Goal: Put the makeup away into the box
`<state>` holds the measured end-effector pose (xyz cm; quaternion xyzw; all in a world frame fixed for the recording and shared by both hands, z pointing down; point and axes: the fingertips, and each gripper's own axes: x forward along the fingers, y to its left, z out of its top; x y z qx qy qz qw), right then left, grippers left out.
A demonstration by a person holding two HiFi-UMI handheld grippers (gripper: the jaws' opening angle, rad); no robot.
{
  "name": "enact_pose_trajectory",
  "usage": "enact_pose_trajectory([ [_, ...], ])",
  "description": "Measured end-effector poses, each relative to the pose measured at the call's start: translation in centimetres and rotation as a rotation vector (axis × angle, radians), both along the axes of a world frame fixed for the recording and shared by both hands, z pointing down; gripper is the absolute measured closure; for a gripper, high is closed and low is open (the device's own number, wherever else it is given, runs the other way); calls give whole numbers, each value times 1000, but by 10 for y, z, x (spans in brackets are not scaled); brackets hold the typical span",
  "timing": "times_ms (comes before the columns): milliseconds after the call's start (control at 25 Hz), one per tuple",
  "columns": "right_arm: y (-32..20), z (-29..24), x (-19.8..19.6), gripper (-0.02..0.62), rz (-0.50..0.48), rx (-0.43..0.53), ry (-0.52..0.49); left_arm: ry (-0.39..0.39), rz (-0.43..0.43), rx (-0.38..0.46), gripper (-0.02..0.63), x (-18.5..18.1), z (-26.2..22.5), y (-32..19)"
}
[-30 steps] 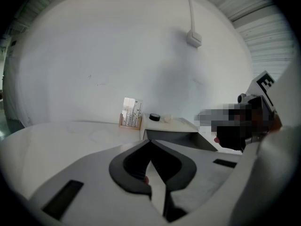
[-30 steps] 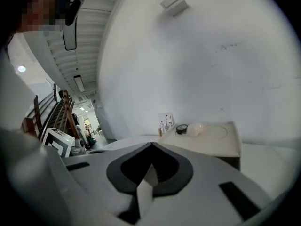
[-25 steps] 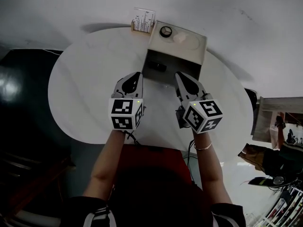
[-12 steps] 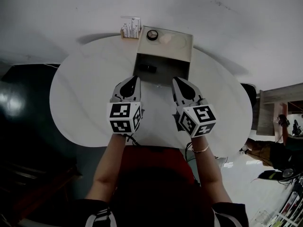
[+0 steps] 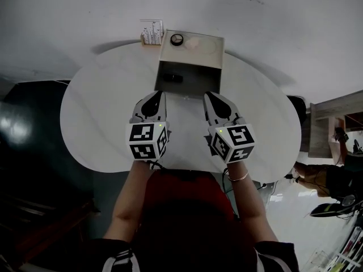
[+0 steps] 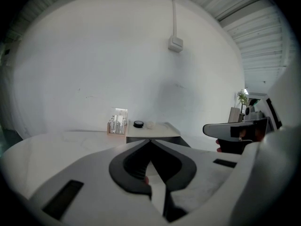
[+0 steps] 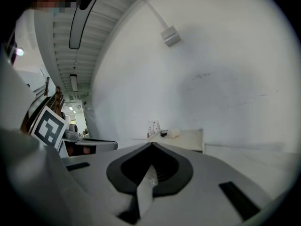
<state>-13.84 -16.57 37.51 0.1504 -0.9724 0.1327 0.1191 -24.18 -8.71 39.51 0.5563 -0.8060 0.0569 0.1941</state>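
The round white worktop [image 5: 96,112] spreads beneath both my tools. Straight ahead of their tips, at its far edge, stands the beige box [image 5: 212,58], its dark open front facing me. My left hand-held gripper [image 5: 159,95] and right hand-held gripper [image 5: 208,95] hover side by side, apart, each with its jaws closed tip to tip on nothing. Beyond the left one, just beside the box's corner, stands a small card holder [image 5: 151,34]. Farther ahead, on the box's top, sit a round black makeup pot [image 5: 177,39] and a pale lump [image 5: 195,41] near it. A small dark thing [image 5: 173,78] lies inside the opening.
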Motion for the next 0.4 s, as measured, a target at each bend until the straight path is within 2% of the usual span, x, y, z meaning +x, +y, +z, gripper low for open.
enact_pose_trajectory([
  [400, 13, -11, 13, 581, -21, 36, -10, -29, -13, 17, 584, 13, -14, 13],
])
